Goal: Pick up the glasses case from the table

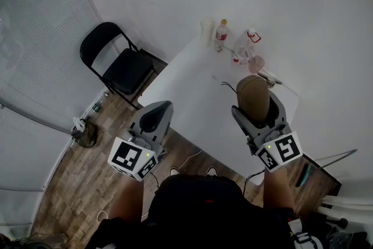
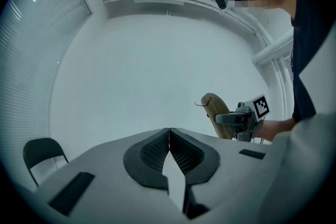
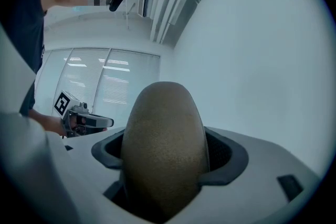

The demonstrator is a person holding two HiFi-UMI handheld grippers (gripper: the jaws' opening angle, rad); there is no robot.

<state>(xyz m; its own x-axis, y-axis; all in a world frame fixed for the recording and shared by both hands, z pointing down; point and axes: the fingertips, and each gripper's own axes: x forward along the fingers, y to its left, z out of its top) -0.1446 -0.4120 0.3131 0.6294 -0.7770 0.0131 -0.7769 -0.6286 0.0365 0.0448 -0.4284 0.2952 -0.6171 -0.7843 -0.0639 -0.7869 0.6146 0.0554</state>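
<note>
Right gripper (image 3: 168, 156): jaws spread wide and clamped on the tan, oval, fine-grained glasses case (image 3: 165, 128). One dark pad sits on each flank. The lower end is seated deep between the jaws, and the rounded upper end sticks out well past them.

Head view: the case (image 1: 252, 90) is carried in your right gripper (image 1: 257, 105) over the near part of the white table (image 1: 192, 84). It appears to be off the surface, not resting on it. A thin dark cord (image 1: 227, 86) curls from its tip.

Left gripper (image 2: 169, 150): ribbed pads pressed together with nothing between them. It is held well apart from the case, out over the table's near-left edge (image 1: 156, 116).

Handling, as a judgement:
- Probably light, with a stiff shell under a matte, slightly grippy skin.
- The curved, tapering sides are the risk. Squeeze near an end and it may squirt out.
- Take it across the broadest middle section, with the pads flat on the long flanks.
- Use moderate pressure, because whatever is inside could be fragile.

Bottles (image 1: 221, 35) stand at the table's far end, well clear.
</note>
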